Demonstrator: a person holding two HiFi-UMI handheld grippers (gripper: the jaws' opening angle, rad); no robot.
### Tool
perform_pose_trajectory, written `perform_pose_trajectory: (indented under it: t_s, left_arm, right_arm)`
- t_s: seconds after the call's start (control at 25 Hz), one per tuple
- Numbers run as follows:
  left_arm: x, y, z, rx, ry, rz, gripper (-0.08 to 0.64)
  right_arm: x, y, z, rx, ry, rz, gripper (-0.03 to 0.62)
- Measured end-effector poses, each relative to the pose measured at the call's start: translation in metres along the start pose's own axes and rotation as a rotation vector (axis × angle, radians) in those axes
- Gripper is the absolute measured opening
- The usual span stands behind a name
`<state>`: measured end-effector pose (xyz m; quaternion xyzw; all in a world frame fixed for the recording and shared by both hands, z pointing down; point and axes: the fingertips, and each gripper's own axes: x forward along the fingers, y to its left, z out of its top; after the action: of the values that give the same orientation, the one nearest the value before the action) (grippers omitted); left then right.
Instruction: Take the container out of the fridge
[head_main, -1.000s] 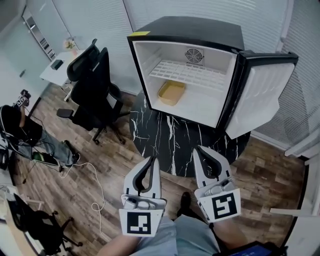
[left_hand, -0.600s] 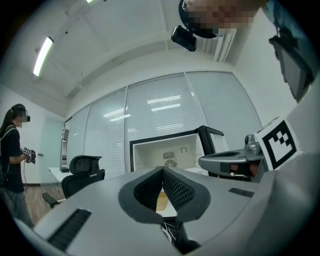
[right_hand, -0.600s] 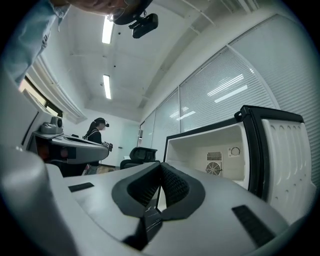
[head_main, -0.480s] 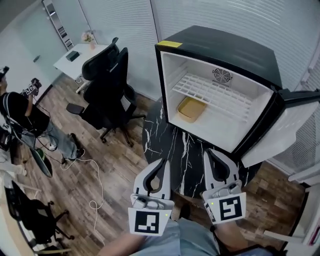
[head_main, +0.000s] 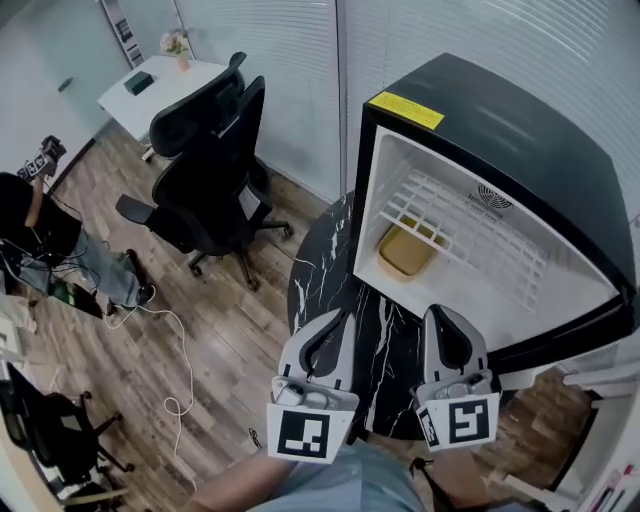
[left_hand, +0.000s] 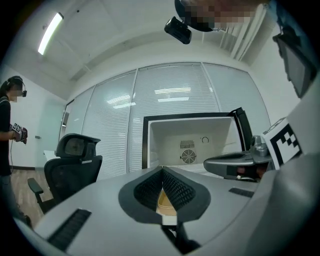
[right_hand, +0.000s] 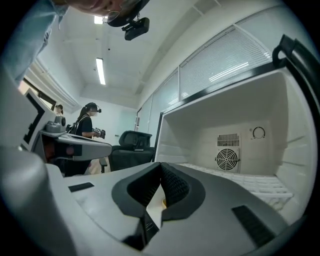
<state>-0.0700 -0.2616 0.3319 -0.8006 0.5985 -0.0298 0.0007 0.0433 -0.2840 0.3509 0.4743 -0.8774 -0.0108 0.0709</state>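
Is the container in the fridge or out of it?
In: the yellow container sits on the floor of the fridge, below the wire shelf.

A black office chair (head_main: 215, 160) stands on the wood floor (head_main: 230, 330) beside a round black marble table (head_main: 325, 270). Behind it, a white desk (head_main: 165, 85) carries a small plant (head_main: 178, 45). A person (head_main: 30, 225) is at far left, and a white cable (head_main: 185, 370) snakes across the floor.

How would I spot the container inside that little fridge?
Find the open black fridge on the dark marble table. Look below its white wire shelf, on the left of the floor. The container is a shallow yellow tray, the only coloured thing inside.
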Motion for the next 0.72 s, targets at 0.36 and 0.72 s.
perform_pose_trajectory:
  t_s: [0.36,0.72]
  left_arm:
    - [0.066,0.029,-0.042,-0.061,0.070,-0.004,0.014]
    - [0.092,0.047,-0.079,-0.099,0.135,0.007,0.014]
  right_arm:
    - [0.070,-0.019,-0.050,-0.006,0.114,0.031,0.015]
    - [0.107,-0.020,-0.097,-0.021,0.209,0.074,0.018]
